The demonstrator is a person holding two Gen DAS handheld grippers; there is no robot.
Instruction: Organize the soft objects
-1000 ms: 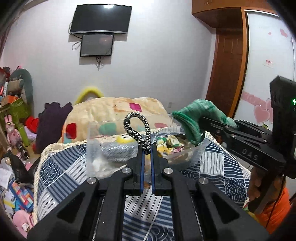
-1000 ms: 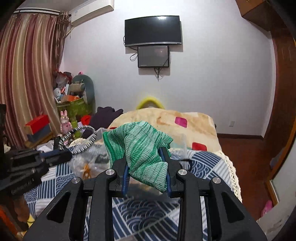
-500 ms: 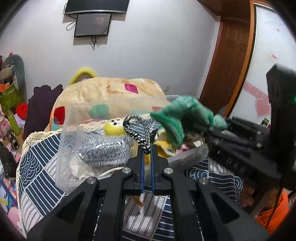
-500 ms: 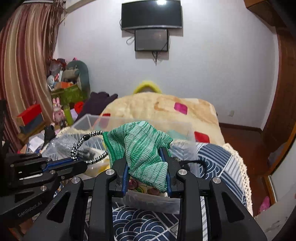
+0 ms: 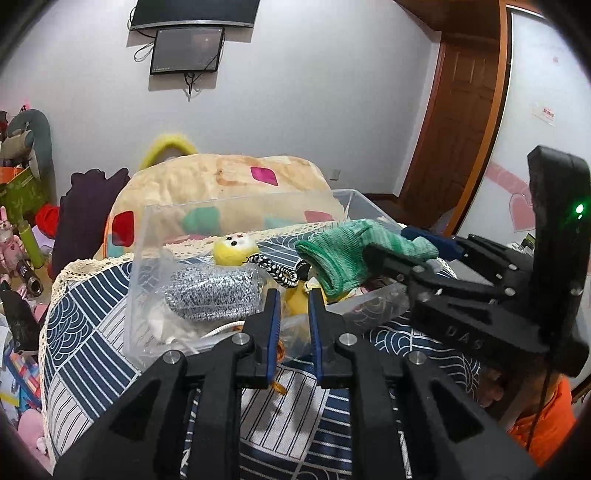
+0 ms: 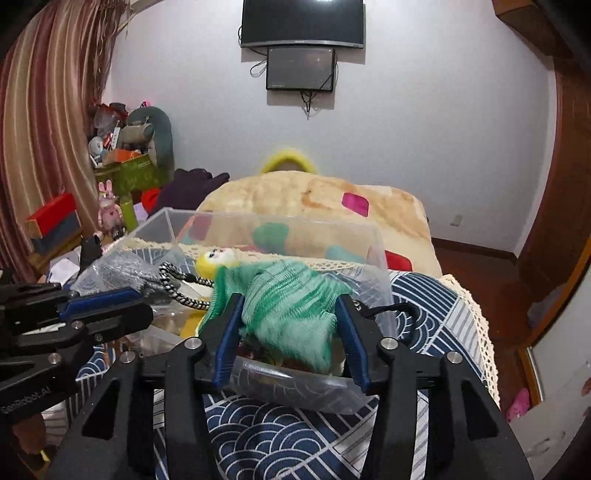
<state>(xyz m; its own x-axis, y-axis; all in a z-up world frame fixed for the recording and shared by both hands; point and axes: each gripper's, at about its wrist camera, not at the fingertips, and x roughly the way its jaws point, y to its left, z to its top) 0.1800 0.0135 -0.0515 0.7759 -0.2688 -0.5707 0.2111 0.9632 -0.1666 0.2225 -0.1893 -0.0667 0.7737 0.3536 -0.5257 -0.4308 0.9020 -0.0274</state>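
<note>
A clear plastic bin (image 5: 229,206) (image 6: 380,258) stands on the patterned bedspread and holds soft items. The black-and-white braided cord (image 5: 275,271) (image 6: 177,291) lies in the bin beside a grey knit roll (image 5: 212,293) and a yellow plush toy (image 5: 232,247) (image 6: 216,258). My left gripper (image 5: 291,295) is open and empty at the bin's near wall. My right gripper (image 6: 290,306) is open over the bin, with the green knit cloth (image 6: 291,306) (image 5: 340,258) blurred and loose between its fingers.
A beige blanket with coloured patches (image 5: 221,177) is piled behind the bin. Clutter and toys (image 6: 122,158) fill the left side by the curtain. A wooden door (image 5: 458,122) stands on the right. A TV (image 6: 303,22) hangs on the far wall.
My left gripper opened and let the braided cord drop into the bin. My right gripper opened wide over the bin, and the green cloth is slipping loose.
</note>
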